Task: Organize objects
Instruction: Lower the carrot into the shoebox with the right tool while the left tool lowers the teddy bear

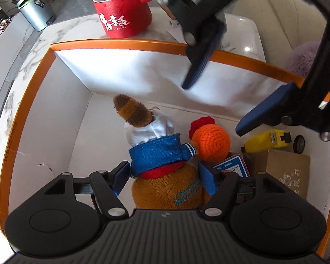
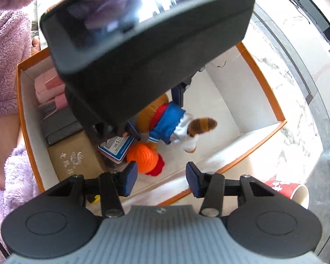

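Left gripper (image 1: 165, 181) is reaching down into the orange-rimmed white box (image 1: 121, 45), clamping the brown plush toy in a blue jacket (image 1: 162, 167). Right gripper (image 2: 160, 181) is hovering above, fingers apart, holding nothing.

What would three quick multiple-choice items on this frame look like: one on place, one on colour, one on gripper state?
1. Where is the red mug?
A. inside the box
B. on the marble top outside the box
C. in the right gripper

2. What colour is the box rim?
A. orange
B. green
C. black

3. What is the left gripper doing?
A. hanging open over bare table
B. closed on the yellow tape measure
C. fingers either side of the plush toy

Answers:
1 B, it stands beyond the box's far wall.
2 A, an orange band edges the white walls.
3 C, the blue pads flank the toy's body inside the box.
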The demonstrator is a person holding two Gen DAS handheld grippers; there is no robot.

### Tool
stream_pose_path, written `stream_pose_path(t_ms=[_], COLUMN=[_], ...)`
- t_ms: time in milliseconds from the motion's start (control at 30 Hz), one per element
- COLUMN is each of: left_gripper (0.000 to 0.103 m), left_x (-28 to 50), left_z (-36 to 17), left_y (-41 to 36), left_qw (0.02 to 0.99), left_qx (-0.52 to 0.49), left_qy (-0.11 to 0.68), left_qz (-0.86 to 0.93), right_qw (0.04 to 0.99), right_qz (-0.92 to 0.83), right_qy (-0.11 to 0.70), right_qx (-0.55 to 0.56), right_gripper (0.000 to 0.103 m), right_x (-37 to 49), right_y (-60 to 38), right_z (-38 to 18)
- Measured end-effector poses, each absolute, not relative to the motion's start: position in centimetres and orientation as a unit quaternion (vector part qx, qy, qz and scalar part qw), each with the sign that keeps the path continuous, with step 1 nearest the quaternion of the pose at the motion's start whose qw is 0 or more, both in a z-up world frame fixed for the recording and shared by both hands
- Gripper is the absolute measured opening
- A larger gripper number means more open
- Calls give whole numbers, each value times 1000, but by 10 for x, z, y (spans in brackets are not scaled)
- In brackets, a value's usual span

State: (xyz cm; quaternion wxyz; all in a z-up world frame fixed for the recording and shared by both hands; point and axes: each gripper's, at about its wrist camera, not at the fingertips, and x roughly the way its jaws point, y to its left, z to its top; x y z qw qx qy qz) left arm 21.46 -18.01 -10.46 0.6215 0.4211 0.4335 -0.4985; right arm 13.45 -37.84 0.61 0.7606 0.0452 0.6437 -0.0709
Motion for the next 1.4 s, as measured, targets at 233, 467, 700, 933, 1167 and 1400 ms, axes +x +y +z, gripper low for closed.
stream_pose_path(t_ms=[233, 467, 700, 933, 1167, 1400], left_gripper=[82, 73, 61, 57, 57, 57], left_x=[212, 210, 224, 238, 243, 226], left_z=[-88, -99, -100, -84, -68, -62], left_y=[-172, -168, -163, -151, -145, -152], left_qw=[657, 656, 676, 630, 652, 681], left_qx=[402, 421, 386, 357, 333, 440], left_qy=[417, 446, 454, 468, 454, 354], left_qz=[-483, -439, -433, -506, -507, -466], right_qw=[761, 764, 763, 766, 774, 774], right_qz=[-72, -76, -77, -79, -84, -84], right_qy=[643, 639, 641, 636, 627, 627], right_qx=[45, 44, 45, 49, 46, 36], right_gripper=[43, 43, 43, 42, 41, 41], right_x=[135, 134, 124, 115, 114, 114], right_y=[-384, -387, -330, -316, -314, -305], right_z=[-1, -3, 5, 7, 15, 15])
